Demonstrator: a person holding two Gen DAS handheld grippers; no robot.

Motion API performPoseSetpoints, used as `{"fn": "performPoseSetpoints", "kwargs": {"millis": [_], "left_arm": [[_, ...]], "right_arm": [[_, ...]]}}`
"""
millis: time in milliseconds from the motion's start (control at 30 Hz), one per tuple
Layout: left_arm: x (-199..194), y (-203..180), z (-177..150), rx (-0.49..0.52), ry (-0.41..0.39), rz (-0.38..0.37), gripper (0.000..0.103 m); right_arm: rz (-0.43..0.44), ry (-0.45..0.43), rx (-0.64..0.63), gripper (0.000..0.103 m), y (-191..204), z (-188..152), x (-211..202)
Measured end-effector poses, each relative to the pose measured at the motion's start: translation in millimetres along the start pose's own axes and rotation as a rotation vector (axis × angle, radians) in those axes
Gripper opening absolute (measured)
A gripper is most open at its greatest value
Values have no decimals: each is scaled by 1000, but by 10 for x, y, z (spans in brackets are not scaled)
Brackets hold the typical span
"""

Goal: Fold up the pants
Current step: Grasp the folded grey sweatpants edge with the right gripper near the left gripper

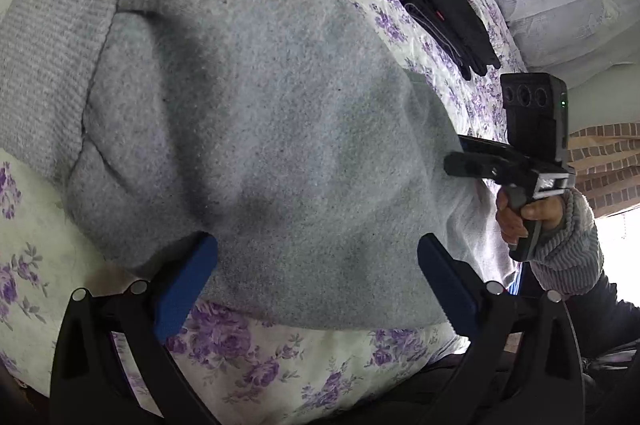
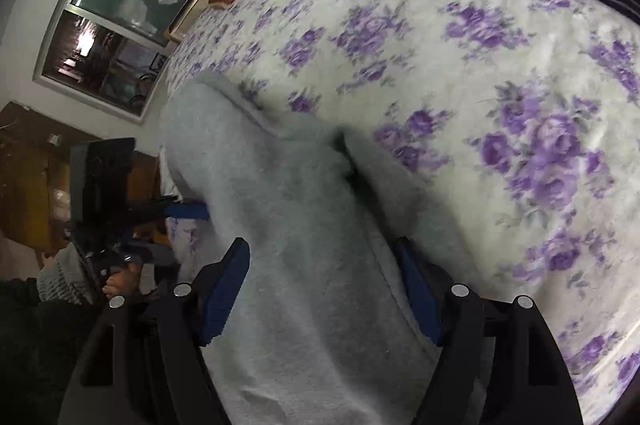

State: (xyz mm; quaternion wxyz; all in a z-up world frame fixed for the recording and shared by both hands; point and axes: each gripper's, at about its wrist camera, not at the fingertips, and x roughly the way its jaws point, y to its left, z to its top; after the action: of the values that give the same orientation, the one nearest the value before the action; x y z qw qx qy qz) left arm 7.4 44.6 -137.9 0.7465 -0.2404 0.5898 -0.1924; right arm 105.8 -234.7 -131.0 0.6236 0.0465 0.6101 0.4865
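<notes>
Both blue fingers (image 1: 186, 289) of the left gripper (image 1: 318, 283) are standing wide apart, and the grey pants (image 1: 248, 129) are lying between them and stretching away to the far side. The near edge of the fabric is sitting in the gap, but the pads are not pressing on it. In the right wrist view, the right gripper (image 2: 324, 295) is also spread wide, with its blue fingers (image 2: 224, 295) on both sides of a thick fold of the same pants (image 2: 304, 249); I cannot tell if the pads are touching the cloth. The pants are resting bunched on a bedspread (image 1: 248, 357) with purple flowers. A folded black garment (image 1: 444, 9) is lying farther to the right, well apart from the pants. The person's right hand (image 1: 520, 217) is showing at the right edge of the left view, holding the other gripper's handle.
</notes>
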Motion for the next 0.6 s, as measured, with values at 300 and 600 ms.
{"fn": "performPoseSetpoints", "kwargs": {"millis": [300, 600], "left_arm": [[81, -105, 37, 44, 34, 80, 98], [92, -99, 27, 47, 26, 76, 98]], "right_arm": [[235, -195, 139, 80, -178, 293, -55], [75, -259, 156, 18, -229, 253, -265]]}}
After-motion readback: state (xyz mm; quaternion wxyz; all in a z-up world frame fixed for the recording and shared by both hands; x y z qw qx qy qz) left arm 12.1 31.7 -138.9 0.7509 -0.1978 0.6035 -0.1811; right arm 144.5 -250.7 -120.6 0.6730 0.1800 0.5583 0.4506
